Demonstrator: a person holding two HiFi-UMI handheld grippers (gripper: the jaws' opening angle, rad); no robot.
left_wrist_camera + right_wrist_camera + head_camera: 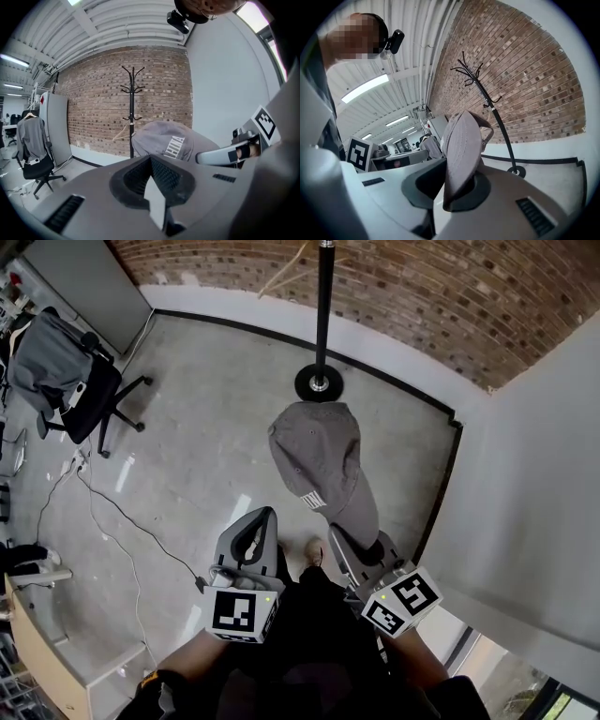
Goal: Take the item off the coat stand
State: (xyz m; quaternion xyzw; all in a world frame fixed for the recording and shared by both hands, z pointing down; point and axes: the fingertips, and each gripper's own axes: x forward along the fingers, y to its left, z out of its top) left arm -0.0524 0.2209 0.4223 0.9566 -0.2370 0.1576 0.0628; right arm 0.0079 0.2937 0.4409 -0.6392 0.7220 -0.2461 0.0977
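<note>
Below the head camera, the grey cap (317,460) hangs clear of the coat stand (323,315), well apart from its pole and base and above the bare concrete floor (178,456). The right gripper (361,545) holds the cap by its brim. The left gripper (255,531) sits just beside it, touching nothing.

Left gripper view: the jaws stand together with nothing between them. The cap appears ahead and to the right, with the stand's hooks empty behind it.

Right gripper view: the jaws are clamped on the cap's brim, which stands edge-on between the pads, with the crown rising above. How deep the brim sits in the pads is hard to judge; it appears to be only the edge.

Judgement: the removal itself appears complete. Remaining hazards:
- Slip: a shallow hold on stiff, curved fabric may let the cap slide out if the gripper is swung or tilted sharply.
- Drop: any loosening of the jaws over open floor would release the cap.
</note>
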